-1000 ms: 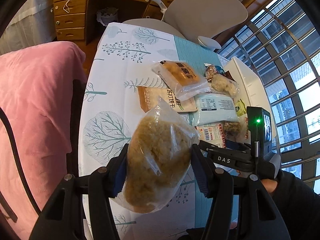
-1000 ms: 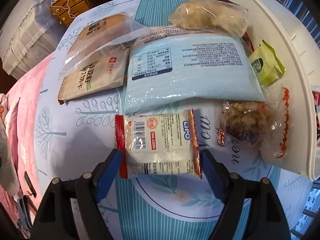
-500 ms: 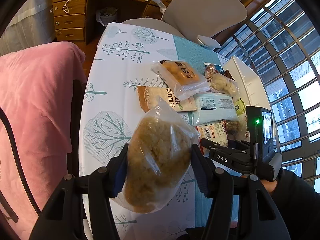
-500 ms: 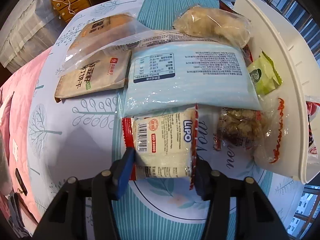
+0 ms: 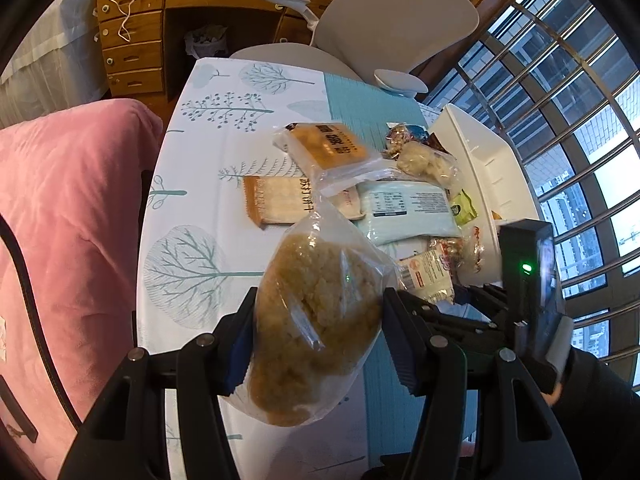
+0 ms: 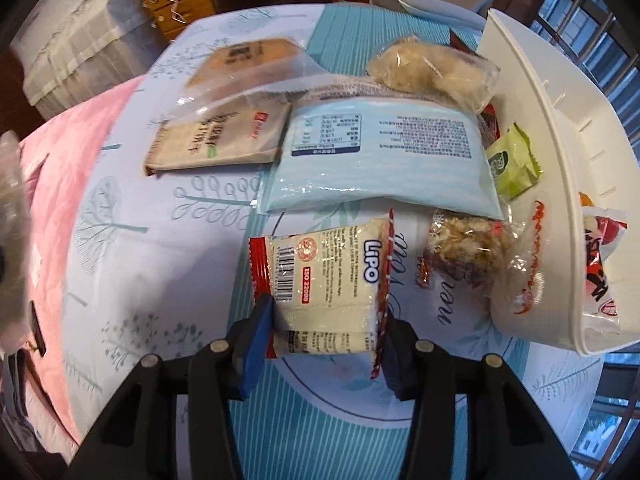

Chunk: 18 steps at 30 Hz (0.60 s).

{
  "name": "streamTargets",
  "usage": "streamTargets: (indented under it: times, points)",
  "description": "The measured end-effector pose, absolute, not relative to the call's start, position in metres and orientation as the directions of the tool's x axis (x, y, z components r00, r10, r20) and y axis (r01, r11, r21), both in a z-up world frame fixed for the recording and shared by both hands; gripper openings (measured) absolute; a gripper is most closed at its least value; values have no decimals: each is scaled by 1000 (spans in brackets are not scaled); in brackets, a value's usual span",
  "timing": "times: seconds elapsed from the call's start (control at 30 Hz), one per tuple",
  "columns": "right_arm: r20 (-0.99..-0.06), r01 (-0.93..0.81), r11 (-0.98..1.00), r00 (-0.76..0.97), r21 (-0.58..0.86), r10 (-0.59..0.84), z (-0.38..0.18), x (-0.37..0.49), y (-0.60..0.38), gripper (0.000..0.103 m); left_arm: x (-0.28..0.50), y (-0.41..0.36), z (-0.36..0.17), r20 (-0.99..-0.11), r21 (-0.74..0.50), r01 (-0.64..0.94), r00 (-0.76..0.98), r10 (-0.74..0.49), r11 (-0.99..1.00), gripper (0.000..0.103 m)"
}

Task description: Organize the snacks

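Between the jaws of the right gripper [image 6: 322, 346] sits a white LiPO biscuit packet [image 6: 326, 280] with red crimped ends, barcode side up; the jaws have just been closing and now press on its two long edges, and the packet appears slightly raised above the worktop [image 6: 160, 248], though whether its far end touches cannot be told. Just beyond it lies a pale blue packet [image 6: 380, 164] printed with a nutrition table, and to the right a clear bag of brown clusters [image 6: 466, 248]. Farther off are a beige cracker packet [image 6: 218, 144], a clear bag holding an orange-labelled cake [image 6: 248, 64], a clear bag of pale puffed pieces [image 6: 432, 68], and a small green sachet [image 6: 514, 164] leaning beside the wall of a white bin [image 6: 552, 92], inside which a red-and-white wrapper [image 6: 600, 264] shows. The left gripper [image 5: 316, 336] stands about half open, its blue-padded jaws clamped on the sides of a clear bag of golden crumbly snack [image 5: 316, 320], held in the air above the near end of the worktop [image 5: 192, 264], well apart from the other packets. In the left wrist view the right gripper [image 5: 448, 300] appears low at right with the biscuit packet [image 5: 426, 276] in front of it and a dark sleeve [image 5: 592, 408] behind. A tree-patterned cloth covers the worktop; a pink blanket [image 5: 68, 240] lies to its left, a grey chair [image 5: 392, 20] and wooden drawers [image 5: 132, 40] at its far end.
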State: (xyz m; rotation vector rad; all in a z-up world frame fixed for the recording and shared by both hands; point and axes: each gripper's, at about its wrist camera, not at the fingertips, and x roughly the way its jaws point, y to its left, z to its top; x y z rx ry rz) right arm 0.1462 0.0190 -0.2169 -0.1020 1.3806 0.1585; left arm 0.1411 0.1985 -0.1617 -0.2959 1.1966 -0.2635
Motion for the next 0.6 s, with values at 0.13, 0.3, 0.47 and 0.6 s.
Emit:
streamTargets:
  times: [0.13, 0.3, 0.47, 0.6]
  points:
    - [-973, -205, 976, 203, 70, 113, -194, 133, 2, 48, 138, 181, -153, -864, -363, 29, 363, -348, 931, 57]
    - [-953, -264, 958, 246, 111, 178, -161, 124, -20, 48, 135, 155, -141, -856, -361, 29, 386, -343, 932, 57]
    - [-929, -318, 941, 301, 116, 217, -130, 117, -46, 48, 134, 121, -126, -842, -366, 55, 406, -356, 929, 57]
    - [-901, -351, 930, 361, 108, 240, -103, 114, -71, 48, 137, 93, -112, -825, -373, 82, 425, -371, 924, 57]
